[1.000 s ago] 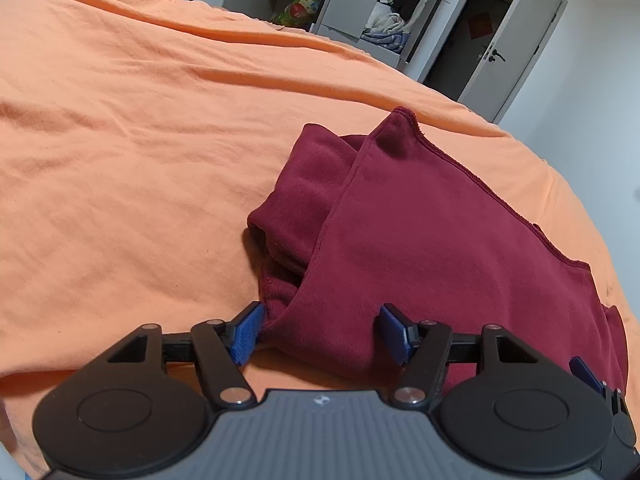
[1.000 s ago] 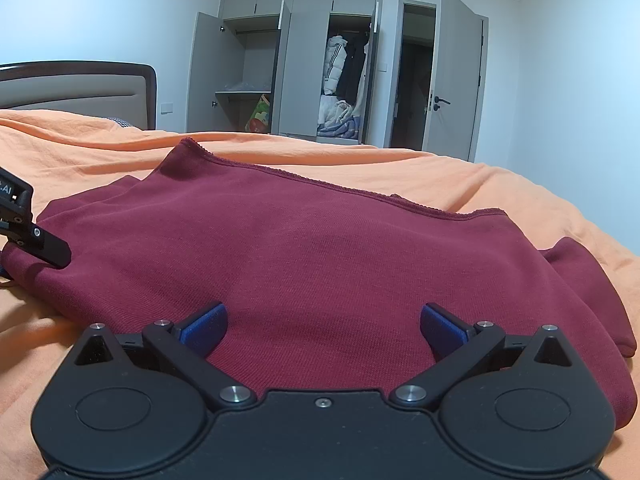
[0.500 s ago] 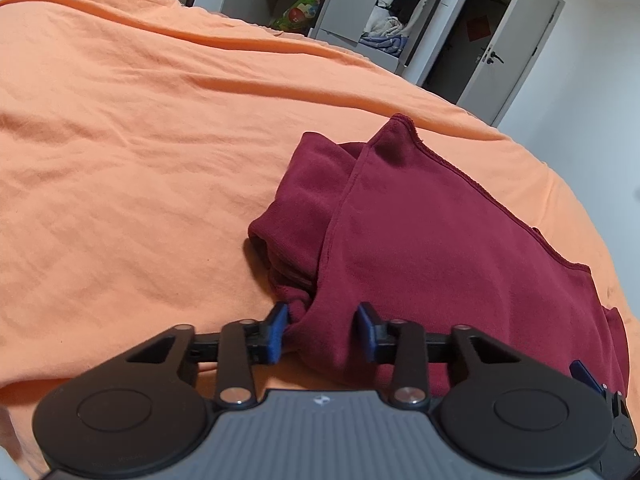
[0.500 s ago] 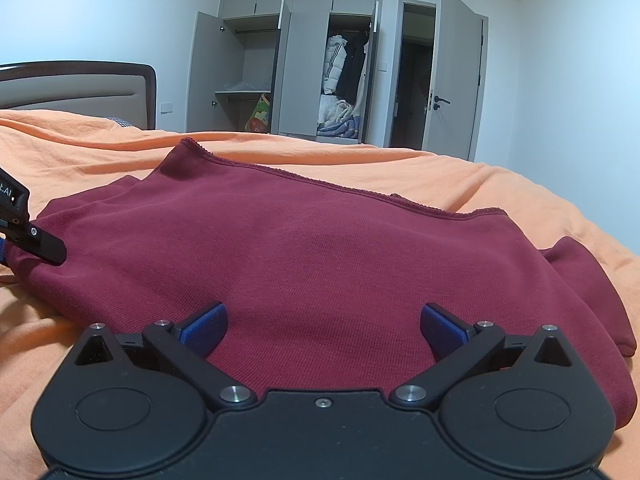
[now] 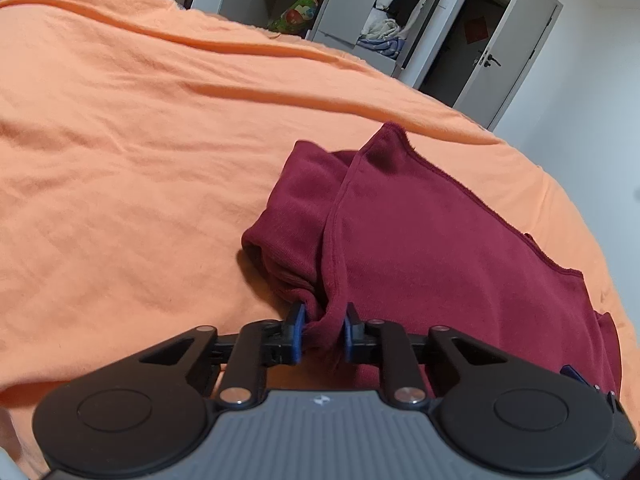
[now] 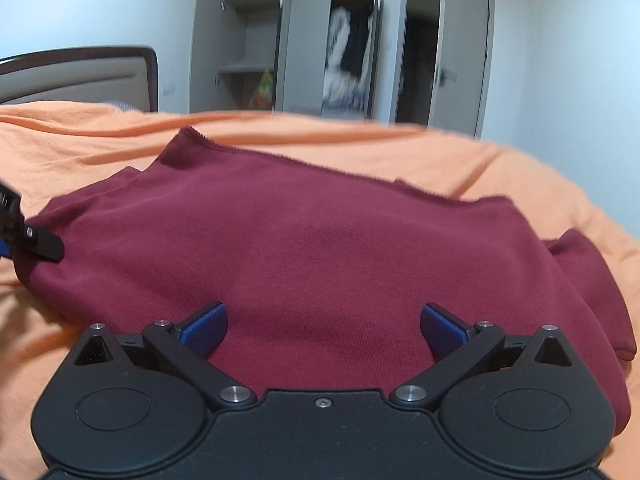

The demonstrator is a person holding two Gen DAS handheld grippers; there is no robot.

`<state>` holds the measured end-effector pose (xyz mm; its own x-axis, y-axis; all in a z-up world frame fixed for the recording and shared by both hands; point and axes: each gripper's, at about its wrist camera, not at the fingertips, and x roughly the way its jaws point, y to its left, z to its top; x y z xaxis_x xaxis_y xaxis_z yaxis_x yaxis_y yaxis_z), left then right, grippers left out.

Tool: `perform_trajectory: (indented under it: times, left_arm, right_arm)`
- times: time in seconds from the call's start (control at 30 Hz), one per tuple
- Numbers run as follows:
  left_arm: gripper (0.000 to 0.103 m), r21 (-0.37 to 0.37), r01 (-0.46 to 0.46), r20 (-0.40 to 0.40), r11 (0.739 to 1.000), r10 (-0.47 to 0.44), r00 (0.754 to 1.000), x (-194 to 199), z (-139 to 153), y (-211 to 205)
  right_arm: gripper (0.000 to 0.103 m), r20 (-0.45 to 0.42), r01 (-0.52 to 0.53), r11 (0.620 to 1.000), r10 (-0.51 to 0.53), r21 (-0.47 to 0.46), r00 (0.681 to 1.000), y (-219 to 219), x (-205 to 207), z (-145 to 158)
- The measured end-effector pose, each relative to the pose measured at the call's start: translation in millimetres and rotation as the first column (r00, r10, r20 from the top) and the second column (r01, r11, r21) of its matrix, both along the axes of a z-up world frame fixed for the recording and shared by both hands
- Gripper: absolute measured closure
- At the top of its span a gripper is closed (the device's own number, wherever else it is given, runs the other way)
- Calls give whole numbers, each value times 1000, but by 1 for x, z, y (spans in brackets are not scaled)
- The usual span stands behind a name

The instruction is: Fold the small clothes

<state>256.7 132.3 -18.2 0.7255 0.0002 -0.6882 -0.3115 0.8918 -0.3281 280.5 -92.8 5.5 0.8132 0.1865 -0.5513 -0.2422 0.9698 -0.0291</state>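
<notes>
Maroon garment [image 5: 432, 248] lies partly folded on the orange bedsheet [image 5: 132, 168], toward the bed's right side, with 1 sleeve bunched at its left edge and another spilling off its right edge. The left gripper [image 5: 322, 334] has its 2 blue pads pinched together on a fold at the garment's near-left corner, cloth squeezed between them. The right gripper [image 6: 322, 326] sits over the garment's near edge with its jaws spread wide apart, nothing caught between the pads; maroon cloth fills the gap below them. Beyond the bed's far edge stand an open wardrobe [image 6: 288, 44] and a headboard [image 6: 76, 76].
</notes>
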Motion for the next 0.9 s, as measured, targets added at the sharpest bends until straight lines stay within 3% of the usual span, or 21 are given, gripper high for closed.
perform_trajectory:
  times: [0.1,0.3,0.9]
  left_arm:
    - [86,12,4,15,1000,-4,1000,0,4,-2]
    - [86,23,8,30,1000,-9,1000,-1,9,-4]
    - [88,115,7,80,993,-16,997,-6,26,-22]
  right_arm:
    - [0,-71,6,1000,-4,27,997,-3,10,8]
    - [0,-146,8,1000,-12,-27,989,8,19,14]
    - [0,-162,-8,1000,9,6,987,-1,23,14]
